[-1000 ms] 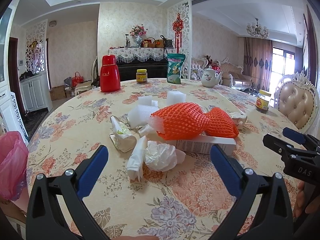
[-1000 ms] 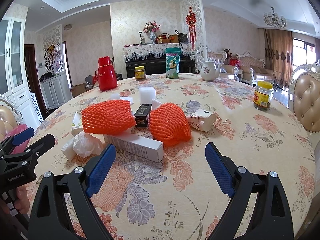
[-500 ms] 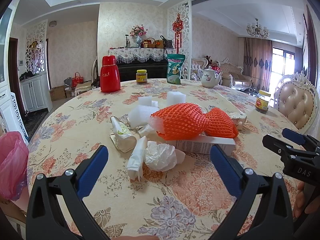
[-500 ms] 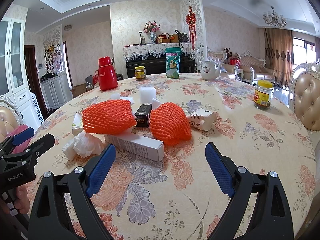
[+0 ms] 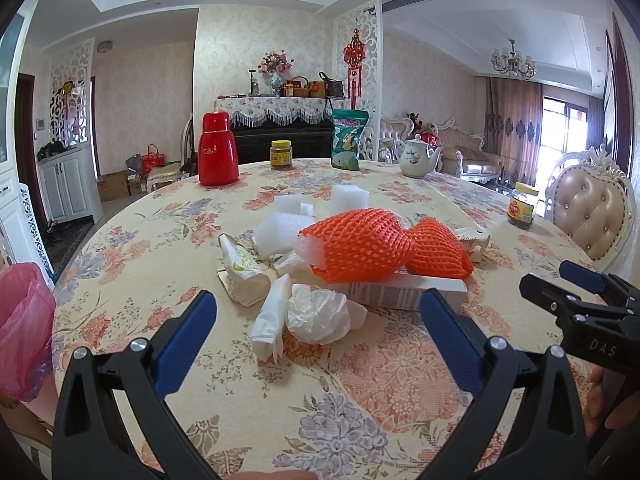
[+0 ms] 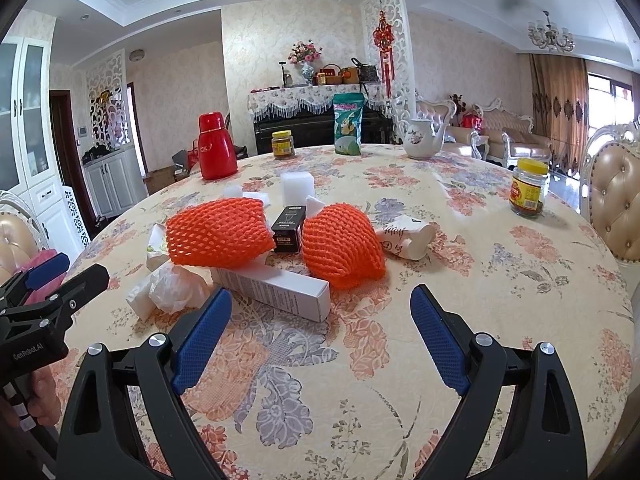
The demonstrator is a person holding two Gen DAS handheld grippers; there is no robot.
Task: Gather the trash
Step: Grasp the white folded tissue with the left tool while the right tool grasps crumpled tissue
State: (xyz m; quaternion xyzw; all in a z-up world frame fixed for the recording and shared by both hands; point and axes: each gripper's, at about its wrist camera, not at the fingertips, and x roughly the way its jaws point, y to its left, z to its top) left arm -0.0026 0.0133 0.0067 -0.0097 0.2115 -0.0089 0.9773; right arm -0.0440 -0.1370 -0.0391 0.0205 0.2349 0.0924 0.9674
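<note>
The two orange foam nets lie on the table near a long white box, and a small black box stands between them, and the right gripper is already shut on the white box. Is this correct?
Not quite. The right gripper is open and holds nothing; the right wrist view shows its jaws spread wide, short of the white box. The two orange foam nets and the black box between them are as you say.

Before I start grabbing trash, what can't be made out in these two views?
- Pink bag: cut off by the left view's edge; opening unseen.
- Black box: hidden in the left view behind the orange nets.
- White carton: print too small, one end under a net.
</note>
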